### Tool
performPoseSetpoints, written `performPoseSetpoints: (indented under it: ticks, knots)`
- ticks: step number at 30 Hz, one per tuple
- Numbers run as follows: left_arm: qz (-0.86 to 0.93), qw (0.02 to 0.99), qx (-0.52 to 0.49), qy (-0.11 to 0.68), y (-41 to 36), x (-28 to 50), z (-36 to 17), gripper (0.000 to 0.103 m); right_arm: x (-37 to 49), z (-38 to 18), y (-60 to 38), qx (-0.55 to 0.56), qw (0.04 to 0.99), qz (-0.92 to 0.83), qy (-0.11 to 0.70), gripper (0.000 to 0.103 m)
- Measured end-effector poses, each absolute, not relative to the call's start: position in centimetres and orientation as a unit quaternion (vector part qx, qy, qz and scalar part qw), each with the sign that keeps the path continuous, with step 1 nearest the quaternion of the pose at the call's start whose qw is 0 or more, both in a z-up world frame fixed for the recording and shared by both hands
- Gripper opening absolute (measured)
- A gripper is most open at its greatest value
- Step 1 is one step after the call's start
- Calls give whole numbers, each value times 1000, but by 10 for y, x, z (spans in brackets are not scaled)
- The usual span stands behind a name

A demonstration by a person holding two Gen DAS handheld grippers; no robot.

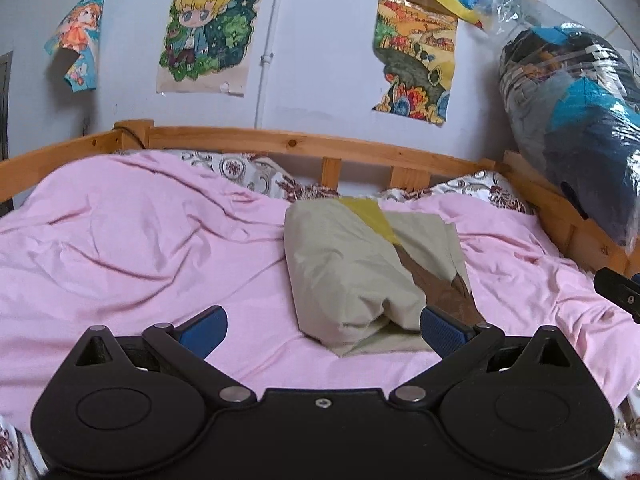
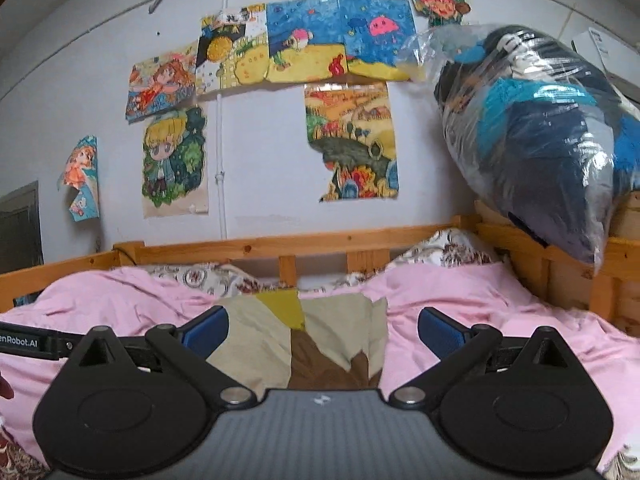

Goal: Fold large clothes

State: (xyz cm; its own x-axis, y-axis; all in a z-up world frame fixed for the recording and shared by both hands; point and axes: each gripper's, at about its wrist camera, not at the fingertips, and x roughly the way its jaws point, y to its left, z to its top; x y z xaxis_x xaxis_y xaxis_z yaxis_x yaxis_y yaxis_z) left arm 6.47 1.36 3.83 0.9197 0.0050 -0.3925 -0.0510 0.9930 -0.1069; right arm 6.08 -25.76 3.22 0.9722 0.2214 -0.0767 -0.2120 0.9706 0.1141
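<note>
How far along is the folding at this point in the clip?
Mostly done: the beige garment lies as a compact folded bundle on the pink sheet, yellow and brown panels showing. Nothing is in hand; the left gripper and right gripper are both open and empty. What may remain is flattening the puffy near edge.

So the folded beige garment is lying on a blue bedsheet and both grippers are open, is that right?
Not quite: the bedsheet is pink, not blue, as the left wrist view shows. The folded beige garment does lie on it, and the left gripper and right gripper are both open.
</note>
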Motion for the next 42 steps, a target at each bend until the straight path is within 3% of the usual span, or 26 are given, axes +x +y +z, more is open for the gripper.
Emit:
performPoseSetpoints:
  ticks: [15,42]
  knots:
    - [25,977,-36,207,10,61,13,102,56,6,-242,34,986,131,103,103]
    - [26,978,-38,206,8,61,11,102,57,6,-242,37,985,129,105,103]
